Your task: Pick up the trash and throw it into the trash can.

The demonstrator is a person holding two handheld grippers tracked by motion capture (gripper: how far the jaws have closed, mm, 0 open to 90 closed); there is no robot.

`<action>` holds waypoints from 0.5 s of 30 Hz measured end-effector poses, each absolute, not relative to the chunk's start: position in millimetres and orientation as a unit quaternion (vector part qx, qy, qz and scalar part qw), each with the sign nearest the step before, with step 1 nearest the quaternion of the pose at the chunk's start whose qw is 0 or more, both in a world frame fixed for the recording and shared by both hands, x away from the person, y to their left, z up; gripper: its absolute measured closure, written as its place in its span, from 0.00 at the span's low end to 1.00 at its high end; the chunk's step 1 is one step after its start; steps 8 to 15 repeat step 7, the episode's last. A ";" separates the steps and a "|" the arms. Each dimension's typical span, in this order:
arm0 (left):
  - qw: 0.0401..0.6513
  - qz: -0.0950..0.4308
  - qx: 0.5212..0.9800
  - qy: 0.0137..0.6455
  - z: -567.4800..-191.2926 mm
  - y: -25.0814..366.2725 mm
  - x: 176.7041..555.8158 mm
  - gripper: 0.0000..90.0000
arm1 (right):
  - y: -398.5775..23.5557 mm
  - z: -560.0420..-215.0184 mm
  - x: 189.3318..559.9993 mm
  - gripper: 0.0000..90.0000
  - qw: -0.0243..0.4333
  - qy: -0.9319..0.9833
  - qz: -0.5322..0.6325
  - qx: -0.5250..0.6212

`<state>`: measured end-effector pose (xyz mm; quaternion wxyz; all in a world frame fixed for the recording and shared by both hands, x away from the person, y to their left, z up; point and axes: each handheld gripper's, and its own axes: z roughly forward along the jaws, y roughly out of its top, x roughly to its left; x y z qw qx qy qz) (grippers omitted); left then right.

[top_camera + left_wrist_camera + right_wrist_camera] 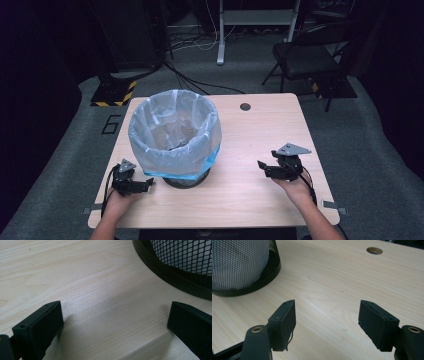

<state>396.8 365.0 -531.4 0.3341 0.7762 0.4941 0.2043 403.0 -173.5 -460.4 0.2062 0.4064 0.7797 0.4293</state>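
A black mesh waste bin (186, 177) lined with a clear plastic bag (172, 130), blue along its lower edge, stands on the left half of the wooden table (250, 145). My left gripper (147, 184) rests low on the table just left of the bin's base, open, with bare wood between its jaws (115, 322). The bin's mesh wall (185, 257) sits close ahead of it. My right gripper (262, 167) lies on the table to the right of the bin, open and holding nothing (327, 322); the bin (242, 267) is off to its left.
A round cable hole (245, 106) sits near the table's far edge, also seen as the hole (374, 250) ahead of the right gripper. Beyond the table are a folding chair (305, 57), a desk leg (220, 35) and floor cables (200, 80).
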 end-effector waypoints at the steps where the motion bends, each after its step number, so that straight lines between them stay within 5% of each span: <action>1: 0.331 0.206 0.772 0.502 -531.4 363.4 395.6 0.00 | -175.8 -466.8 403.3 0.32 0.203 0.780 0.424 0.413; 15: 0.329 0.212 0.767 0.509 -531.4 361.9 394.4 0.00 | -183.1 -482.1 406.1 0.30 0.195 0.783 0.409 0.426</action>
